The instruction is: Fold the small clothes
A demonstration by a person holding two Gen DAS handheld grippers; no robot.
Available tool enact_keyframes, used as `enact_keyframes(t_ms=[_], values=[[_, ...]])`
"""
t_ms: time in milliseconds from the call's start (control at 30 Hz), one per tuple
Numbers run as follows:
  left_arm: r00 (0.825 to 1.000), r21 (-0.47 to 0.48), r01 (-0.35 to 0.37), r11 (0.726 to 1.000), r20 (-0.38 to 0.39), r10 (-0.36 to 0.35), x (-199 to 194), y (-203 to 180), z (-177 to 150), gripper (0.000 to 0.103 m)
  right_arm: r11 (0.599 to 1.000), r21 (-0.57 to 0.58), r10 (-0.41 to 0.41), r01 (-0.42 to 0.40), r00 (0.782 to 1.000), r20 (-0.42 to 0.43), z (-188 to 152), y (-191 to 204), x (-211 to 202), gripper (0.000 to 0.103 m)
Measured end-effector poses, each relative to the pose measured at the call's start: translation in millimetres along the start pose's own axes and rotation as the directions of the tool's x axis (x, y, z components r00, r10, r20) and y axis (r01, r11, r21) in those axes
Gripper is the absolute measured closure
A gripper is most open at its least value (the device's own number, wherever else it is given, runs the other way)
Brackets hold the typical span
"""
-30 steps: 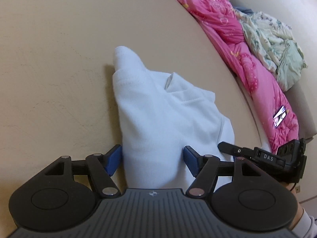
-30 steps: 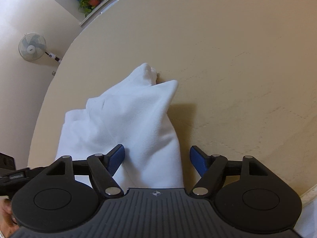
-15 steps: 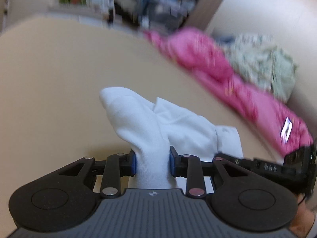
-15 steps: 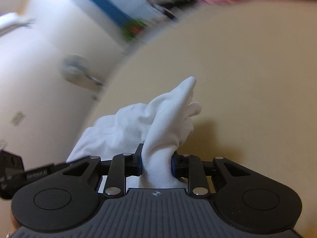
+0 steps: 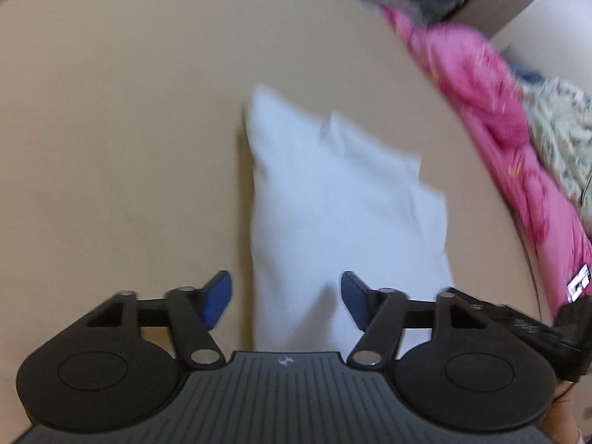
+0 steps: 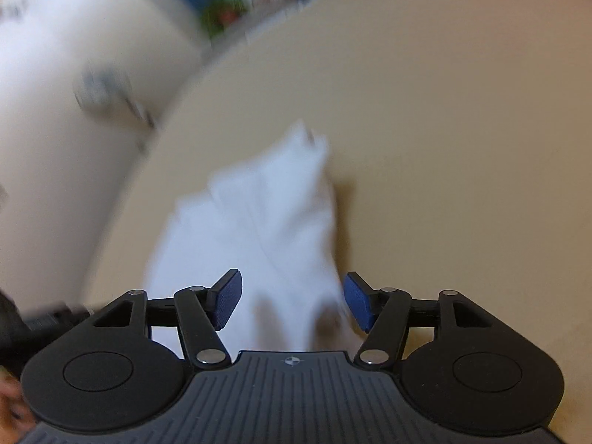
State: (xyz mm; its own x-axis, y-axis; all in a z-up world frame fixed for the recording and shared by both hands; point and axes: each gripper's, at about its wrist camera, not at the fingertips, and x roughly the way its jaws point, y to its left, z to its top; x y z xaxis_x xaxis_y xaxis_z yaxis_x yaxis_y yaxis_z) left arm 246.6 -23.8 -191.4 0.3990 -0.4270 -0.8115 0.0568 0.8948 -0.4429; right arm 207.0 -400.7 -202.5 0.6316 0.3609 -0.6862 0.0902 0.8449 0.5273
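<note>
A small white garment (image 5: 333,203) lies in a folded block on the beige surface (image 5: 111,148). Its near end runs between the blue pads (image 5: 218,298) of my left gripper (image 5: 286,299), whose jaws are opening and stand clear of the cloth. In the right wrist view the same garment (image 6: 266,222) reaches back between the pads (image 6: 357,305) of my right gripper (image 6: 292,303); its jaws are opening too and do not press the fabric. The right gripper's black body (image 5: 518,322) shows at the left view's right edge. Both views are motion-blurred.
A pink quilt (image 5: 499,118) and a floral cloth (image 5: 562,129) are heaped along the right side of the surface. A white wall with a blurred fan (image 6: 107,88) and a green plant (image 6: 222,18) lie beyond the far edge.
Half a second ago both grippers pinched raised bunches of the white garment. Now both have let go, their pads apart, and the cloth lies flatter; both cameras have shifted.
</note>
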Motion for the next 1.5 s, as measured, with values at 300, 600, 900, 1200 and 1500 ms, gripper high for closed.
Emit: enact_keyframes(t_ms=[300,600,900,1200,1500], values=[[0.99,0.183,-0.119,0.976,0.094,0.103,-27.5,-42.7,-39.1,0.058,0.999,0.04,-0.004,0.003,0.999,0.04,-18.3,-1.8,-27.5,0.077],[0.93,0.423,-0.36,0.832,0.23,0.286,-27.1,-87.0,-101.7,0.044,0.968,-0.187,-0.152,0.167,0.984,0.093,-60.8,2.5,-66.0,0.068],[0.821,0.337,-0.541,0.771,0.411,0.397,-107.0,-106.8,-174.0,0.009,0.946,-0.042,-0.308,0.32,0.934,0.183,-106.9,-4.3,-153.3,0.053],[0.756,0.253,-0.561,0.788,0.545,0.363,-183.8,-143.2,-259.2,0.0,0.891,-0.341,-0.136,0.3,0.892,0.432,-202.1,62.2,-247.8,0.017],[0.768,0.15,-0.532,0.834,0.5,0.4,-177.8,-134.9,-296.9,0.0,0.903,-0.297,-0.166,0.31,0.891,0.423,-231.5,83.7,-268.7,0.008]])
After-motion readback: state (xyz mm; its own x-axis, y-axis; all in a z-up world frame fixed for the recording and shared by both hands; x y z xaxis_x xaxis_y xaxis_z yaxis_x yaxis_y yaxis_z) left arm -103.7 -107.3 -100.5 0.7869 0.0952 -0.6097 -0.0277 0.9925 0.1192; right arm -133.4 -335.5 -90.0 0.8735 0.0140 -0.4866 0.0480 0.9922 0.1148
